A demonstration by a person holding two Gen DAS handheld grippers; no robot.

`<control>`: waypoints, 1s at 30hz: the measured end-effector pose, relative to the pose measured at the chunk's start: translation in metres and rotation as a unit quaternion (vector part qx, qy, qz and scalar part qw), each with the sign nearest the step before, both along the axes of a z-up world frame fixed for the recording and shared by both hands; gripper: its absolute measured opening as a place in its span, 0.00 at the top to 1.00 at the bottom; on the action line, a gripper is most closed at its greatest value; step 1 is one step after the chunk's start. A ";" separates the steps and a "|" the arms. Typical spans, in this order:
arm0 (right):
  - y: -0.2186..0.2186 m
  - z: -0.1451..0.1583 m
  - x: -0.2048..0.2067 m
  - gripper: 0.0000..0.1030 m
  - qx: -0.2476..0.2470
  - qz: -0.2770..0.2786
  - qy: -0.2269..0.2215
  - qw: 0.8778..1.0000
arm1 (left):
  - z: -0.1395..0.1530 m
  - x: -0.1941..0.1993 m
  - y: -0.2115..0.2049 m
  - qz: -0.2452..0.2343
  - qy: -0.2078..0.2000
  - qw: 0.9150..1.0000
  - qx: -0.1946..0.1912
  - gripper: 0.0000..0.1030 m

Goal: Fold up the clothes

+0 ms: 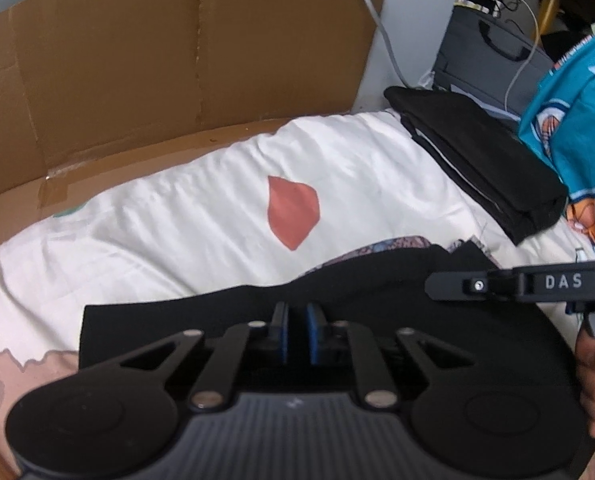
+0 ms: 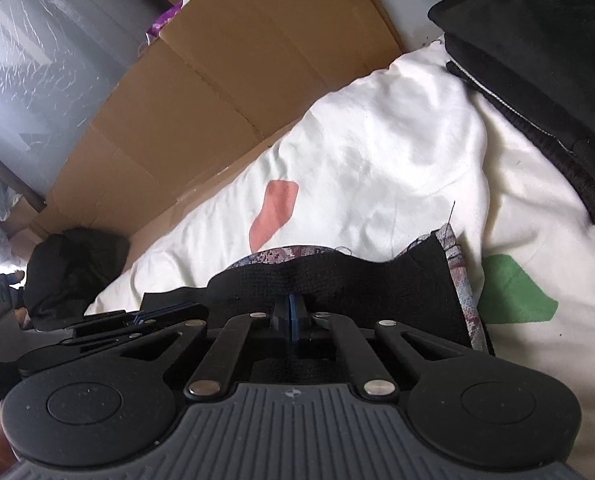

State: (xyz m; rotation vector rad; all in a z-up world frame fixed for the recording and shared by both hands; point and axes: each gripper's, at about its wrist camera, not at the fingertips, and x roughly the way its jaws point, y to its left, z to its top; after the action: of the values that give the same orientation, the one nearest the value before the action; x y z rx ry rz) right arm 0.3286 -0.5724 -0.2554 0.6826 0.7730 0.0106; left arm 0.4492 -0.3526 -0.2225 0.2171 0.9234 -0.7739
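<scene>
Both tools are down on the black garment [image 2: 377, 292] lying on the white bed cover [image 2: 397, 152]. The right tool [image 2: 291, 312] is pinched shut on its edge; the left tool [image 1: 295, 332] is nearly closed, seemingly on cloth too. Best lift both corners evenly and keep the edge taut. Only the right view shows the patterned underside; only the left shows the teal shirt [image 1: 577, 128]

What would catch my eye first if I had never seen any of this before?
Probably the two black hand-held grippers low in front, the left and the right, both at the near edge of a black garment lying on a white quilt with coloured patches. Behind it, brown cardboard stands along the quilt's far edge, and a folded black pile sits on the quilt's far right.
</scene>
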 end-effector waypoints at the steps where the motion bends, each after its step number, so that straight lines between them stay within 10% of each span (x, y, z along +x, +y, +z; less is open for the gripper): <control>1: 0.001 0.000 0.000 0.96 -0.003 0.001 0.000 1.000 | 0.000 0.000 0.000 -0.002 0.000 1.000 0.002 0.89; 11: -0.004 0.008 -0.001 0.96 0.036 -0.018 -0.030 0.999 | 0.031 -0.023 -0.020 -0.051 -0.038 0.998 0.003 0.93; 30: 0.008 -0.008 0.013 0.96 0.004 -0.007 -0.013 1.000 | -0.007 -0.024 -0.039 -0.038 -0.009 0.999 -0.030 0.92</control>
State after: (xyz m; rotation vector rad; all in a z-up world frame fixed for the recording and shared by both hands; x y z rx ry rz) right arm 0.3421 -0.5641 -0.2632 0.6931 0.7427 0.0102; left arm 0.4253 -0.3919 -0.2295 0.2073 0.8770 -0.8665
